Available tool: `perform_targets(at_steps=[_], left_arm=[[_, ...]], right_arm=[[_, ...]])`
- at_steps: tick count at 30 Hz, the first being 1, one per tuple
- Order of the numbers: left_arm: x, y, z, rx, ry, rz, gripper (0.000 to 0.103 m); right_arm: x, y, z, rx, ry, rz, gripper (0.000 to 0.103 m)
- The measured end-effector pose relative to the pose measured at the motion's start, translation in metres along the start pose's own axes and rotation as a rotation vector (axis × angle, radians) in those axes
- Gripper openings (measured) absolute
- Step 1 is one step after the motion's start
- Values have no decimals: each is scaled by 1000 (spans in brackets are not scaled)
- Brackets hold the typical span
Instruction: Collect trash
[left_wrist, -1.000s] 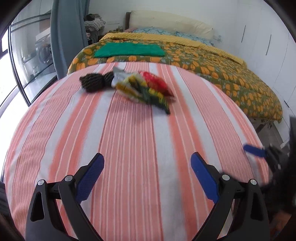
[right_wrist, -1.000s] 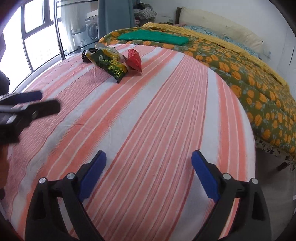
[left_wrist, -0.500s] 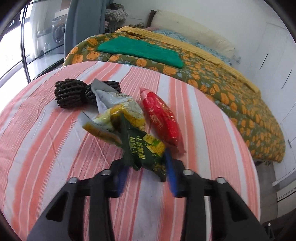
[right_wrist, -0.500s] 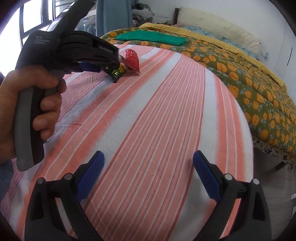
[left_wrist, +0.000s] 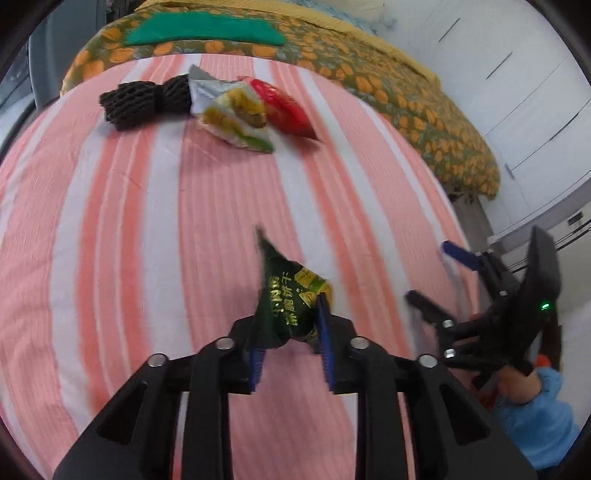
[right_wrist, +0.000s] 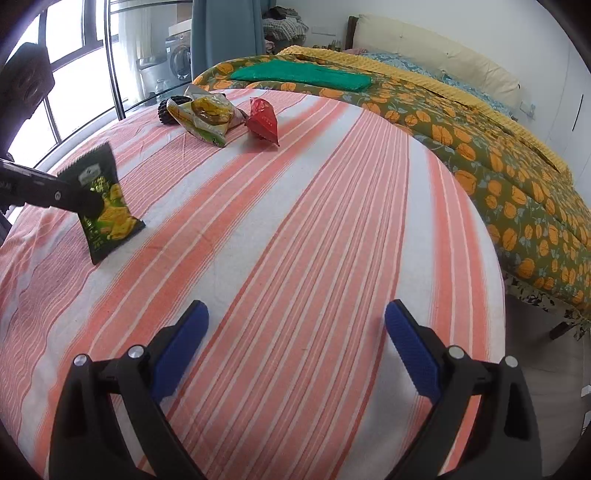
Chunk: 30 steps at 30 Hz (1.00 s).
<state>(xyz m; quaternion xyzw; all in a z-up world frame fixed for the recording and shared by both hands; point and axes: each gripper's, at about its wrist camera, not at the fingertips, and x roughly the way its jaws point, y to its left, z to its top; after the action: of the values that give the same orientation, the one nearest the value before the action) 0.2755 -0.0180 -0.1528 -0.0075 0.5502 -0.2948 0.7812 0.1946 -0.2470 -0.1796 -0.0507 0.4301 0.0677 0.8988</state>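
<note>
One wrapper gripped, three scraps left on the cloth.
Left view: your left gripper (left_wrist: 291, 332) is clamped on the green packet (left_wrist: 291, 295), lifted near the cloth (left_wrist: 147, 221), its long axis pointing away from you; keep the squeeze firm. Right view: right gripper (right_wrist: 295, 347) stands wide apart, holding nothing; the packet (right_wrist: 105, 206) hangs tilted, seemingly just clear of the cloth.

Striped tablecloth (right_wrist: 332, 221), floral-quilted bed (right_wrist: 480, 147), white wardrobes (left_wrist: 535, 92), bright windows (right_wrist: 74, 74).
</note>
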Motion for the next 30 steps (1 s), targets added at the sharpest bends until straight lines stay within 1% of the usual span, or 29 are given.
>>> perform_targets(at_steps=[2,3,5,6,8,10,12,16,17,21,23,24,25,26,28,30], left_arm=[[4,8,2,-26,-29,60,40],[6,12,5,-49,-47,79,42],[10,20,10,-106,-91,125,48],[11,20,11,-130,-114,142,54],[12,15,14,-135,-151,129,66],[13,9,15,-102,-165,110,75],[18,-2,17,-52,-159,162,77],[32,-20,15,15,-132,364,83],[34,-24,13,32,-134,397,85],[20,-25,-6,81,-133,443,87],[8,-18,-19,97,-141,474,89],[3,-14,-23,95,-145,478,89],[0,-12,-25,95,-148,469,89],[-3,-10,-28,102,-155,441,89],[-4,-11,-30,123,-164,409,89],[3,-16,-29,166,-155,408,89]], right_arm=[[-1,1,-1,-3,-2,-5,93],[-1,2,-1,-6,-4,-11,93],[-2,2,-1,-10,-6,-16,93],[-1,2,-1,-9,-6,-17,93],[-1,1,-1,-5,-4,-13,93],[-1,1,-1,-2,-3,-9,93],[-1,1,-1,0,-2,-6,93],[-1,1,-1,-2,-4,-10,93],[-1,1,-1,-2,-5,-11,93],[-1,0,-1,2,-5,-8,93],[-1,0,-1,3,-5,-8,93],[-1,0,-1,2,-5,-9,93],[-1,0,-1,2,-5,-9,93],[-1,0,-1,1,-6,-11,93],[-1,1,-1,-2,-8,-15,93],[-2,1,-2,-5,-9,-20,93]])
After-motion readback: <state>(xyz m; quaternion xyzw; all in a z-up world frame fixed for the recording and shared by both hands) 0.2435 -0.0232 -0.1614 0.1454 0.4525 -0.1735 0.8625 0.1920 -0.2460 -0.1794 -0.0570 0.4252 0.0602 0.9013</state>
